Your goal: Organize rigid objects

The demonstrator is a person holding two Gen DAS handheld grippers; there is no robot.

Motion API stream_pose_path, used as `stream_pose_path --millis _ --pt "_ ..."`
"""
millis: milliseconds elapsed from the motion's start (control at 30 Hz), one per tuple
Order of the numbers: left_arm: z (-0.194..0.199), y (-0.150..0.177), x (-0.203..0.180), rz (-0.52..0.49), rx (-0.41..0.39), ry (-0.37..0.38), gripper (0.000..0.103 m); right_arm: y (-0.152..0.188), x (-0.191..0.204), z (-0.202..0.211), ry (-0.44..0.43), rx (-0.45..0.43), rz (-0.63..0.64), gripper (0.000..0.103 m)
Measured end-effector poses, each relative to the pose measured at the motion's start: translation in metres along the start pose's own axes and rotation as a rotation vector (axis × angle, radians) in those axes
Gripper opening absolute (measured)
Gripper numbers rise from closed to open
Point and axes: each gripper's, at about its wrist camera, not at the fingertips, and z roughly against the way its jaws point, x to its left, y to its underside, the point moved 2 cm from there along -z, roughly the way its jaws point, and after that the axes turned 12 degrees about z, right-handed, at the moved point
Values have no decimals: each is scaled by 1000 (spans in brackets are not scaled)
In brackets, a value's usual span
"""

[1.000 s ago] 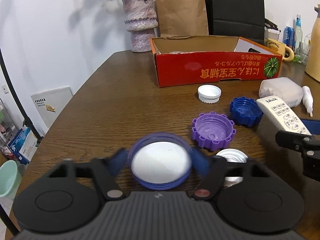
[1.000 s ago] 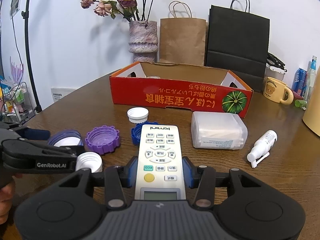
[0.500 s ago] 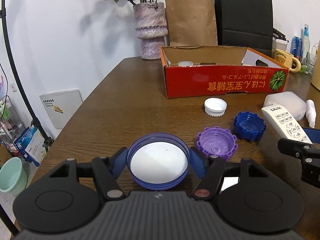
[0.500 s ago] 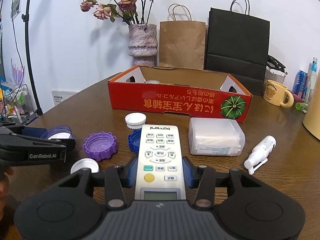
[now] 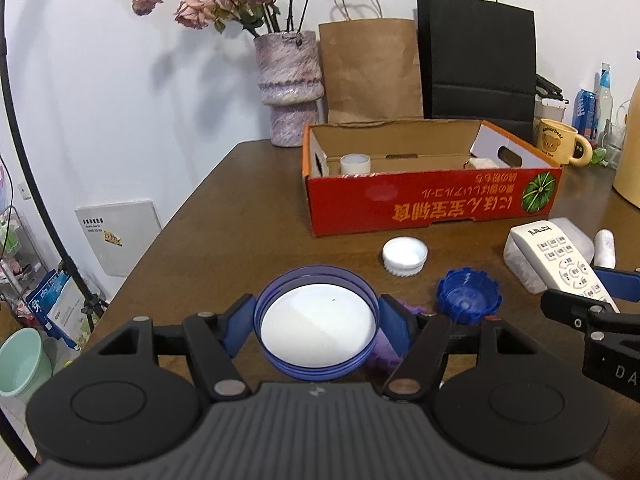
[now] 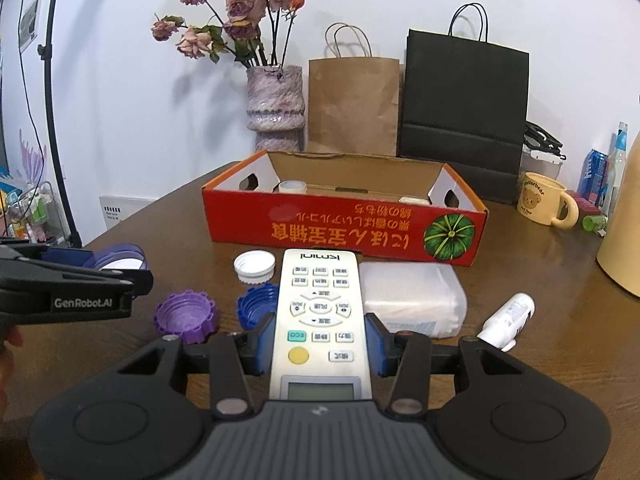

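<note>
My left gripper is shut on a wide blue lid with a white inside and holds it above the table. My right gripper is shut on a white remote control, also lifted. The lid also shows in the right wrist view, and the remote in the left wrist view. A red cardboard box stands open beyond both, with a small white cup inside. On the table lie a white cap, a dark blue cap and a purple cap.
A clear plastic box and a small white bottle lie right of the remote. A vase of dried roses, paper bags, a yellow mug and a cream jug stand at the back. The table's left edge drops away.
Both grippers have risen and moved toward the red box, carrying the lid and the remote. The caps on the table now sit lower in both views; the purple cap is mostly hidden behind my left finger.
</note>
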Motion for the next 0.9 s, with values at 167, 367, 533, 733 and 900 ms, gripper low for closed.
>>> stream_pose_path --millis 167,367,533,733,900 --pt "-2 -9 -12 0 -12 7 68 -5 -10 -1 6 -12 -2 45" --pt "-8 -20 -24 11 -21 15 69 -13 -21 -6 6 -21 0 45" --pt "-15 -29 -34 19 -28 18 69 -20 -31 -12 9 -30 0 45" --pt "-25 -41 -45 39 -39 30 68 -30 -43 -22 7 -37 3 45" --pt "-33 -52 -53 55 -47 32 68 -39 -52 -34 6 -46 2 45"
